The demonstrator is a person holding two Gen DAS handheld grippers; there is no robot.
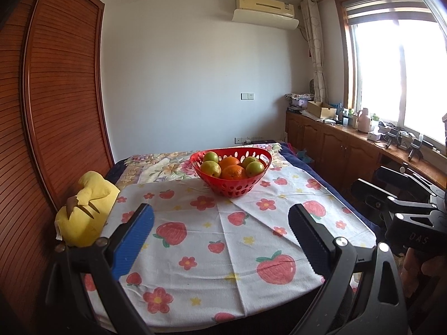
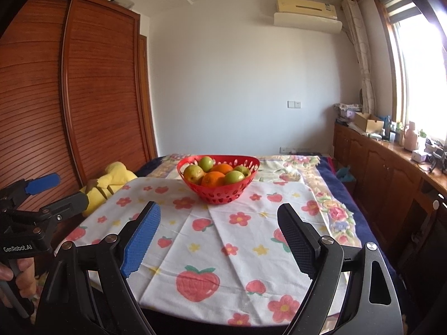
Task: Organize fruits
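Bedroom with white walls, a louvred brown wooden wardrobe [image 1: 56, 97] on the left, a wall air conditioner [image 1: 265, 5] up top and a bright window [image 1: 399, 78] over a cluttered wooden sideboard [image 1: 349, 136] on the right. A bed carries a white cloth printed with red strawberries and flowers [image 1: 223, 237]. A red perforated plastic basket [image 1: 232, 187] sits at the cloth's far edge, near its middle, holding two oranges [image 1: 233, 171] and four green round fruits [image 1: 211, 169], all inside the rim. A yellow plush toy [image 1: 86, 212] lies at the cloth's left edge against the wardrobe. Left gripper [image 1: 220, 240] hovers over the cloth's near part, jaws wide, nothing between the blue pads. Right gripper [image 2: 219, 240] likewise, jaws wide and empty, well short of the basket
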